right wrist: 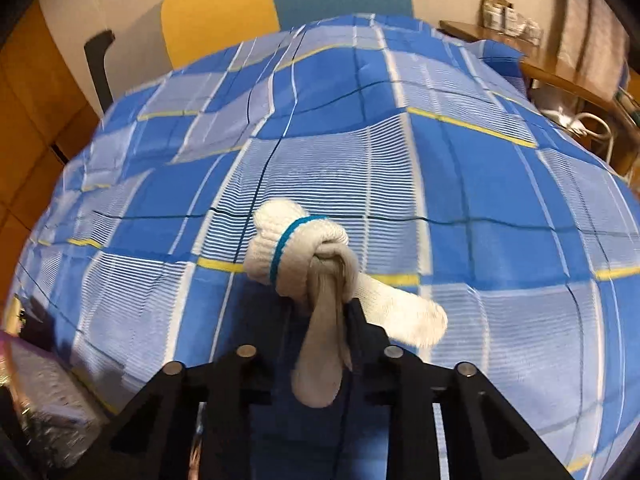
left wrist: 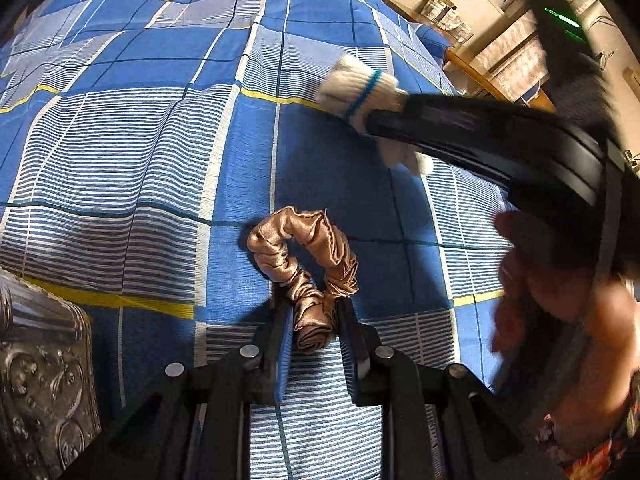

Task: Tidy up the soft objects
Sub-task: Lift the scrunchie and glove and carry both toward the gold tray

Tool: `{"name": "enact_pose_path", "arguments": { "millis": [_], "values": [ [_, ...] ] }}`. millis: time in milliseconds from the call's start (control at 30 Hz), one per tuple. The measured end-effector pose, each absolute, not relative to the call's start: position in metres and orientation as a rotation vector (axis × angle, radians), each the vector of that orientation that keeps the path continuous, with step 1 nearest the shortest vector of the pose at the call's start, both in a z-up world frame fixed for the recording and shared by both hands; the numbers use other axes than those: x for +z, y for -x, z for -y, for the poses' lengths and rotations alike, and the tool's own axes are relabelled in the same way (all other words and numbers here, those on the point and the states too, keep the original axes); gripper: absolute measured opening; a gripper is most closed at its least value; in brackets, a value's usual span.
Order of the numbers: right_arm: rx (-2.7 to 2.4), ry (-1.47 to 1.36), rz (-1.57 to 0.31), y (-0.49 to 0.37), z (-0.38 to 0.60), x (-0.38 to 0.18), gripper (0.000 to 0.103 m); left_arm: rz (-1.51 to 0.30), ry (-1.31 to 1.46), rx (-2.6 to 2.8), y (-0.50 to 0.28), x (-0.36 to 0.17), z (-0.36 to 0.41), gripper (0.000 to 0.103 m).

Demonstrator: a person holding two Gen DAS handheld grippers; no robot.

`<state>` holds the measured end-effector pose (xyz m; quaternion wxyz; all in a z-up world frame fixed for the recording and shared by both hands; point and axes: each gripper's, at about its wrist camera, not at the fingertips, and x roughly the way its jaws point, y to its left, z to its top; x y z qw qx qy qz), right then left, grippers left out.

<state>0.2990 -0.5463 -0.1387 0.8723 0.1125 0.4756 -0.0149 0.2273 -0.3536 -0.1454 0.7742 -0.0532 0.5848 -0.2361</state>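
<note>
My left gripper (left wrist: 314, 310) is shut on a bronze satin scrunchie (left wrist: 304, 256) and holds it just above the blue plaid bedspread (left wrist: 140, 140). My right gripper (right wrist: 324, 308) is shut on a knotted white knit glove with a blue band (right wrist: 304, 256), held above the bedspread (right wrist: 480, 200). In the left wrist view the right gripper (left wrist: 384, 118) comes in from the right, blurred, with the white glove (left wrist: 360, 84) at its tip, beyond the scrunchie.
An embossed silver metal box (left wrist: 40, 380) stands at the lower left in the left wrist view. It shows blurred at the lower left in the right wrist view (right wrist: 44, 396). A wooden desk (right wrist: 560, 68) with clutter stands beyond the bed at the right.
</note>
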Motion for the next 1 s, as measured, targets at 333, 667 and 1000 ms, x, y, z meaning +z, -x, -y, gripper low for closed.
{"name": "enact_pose_path", "arguments": {
  "millis": [333, 667, 1000],
  "values": [
    [-0.246, -0.378, -1.001, -0.184, 0.549, -0.111, 0.017, -1.191, 0.011, -0.511, -0.212, -0.145, 0.371, 0.019],
    [-0.291, -0.353, -0.999, -0.155, 0.541, -0.133, 0.011, -1.166, -0.036, -0.526, -0.194, -0.134, 0.369, 0.018],
    [-0.298, -0.352, -1.018, -0.156, 0.541, -0.139, 0.011, -1.054, -0.026, -0.572, -0.173, -0.085, 0.348, 0.017]
  ]
}}
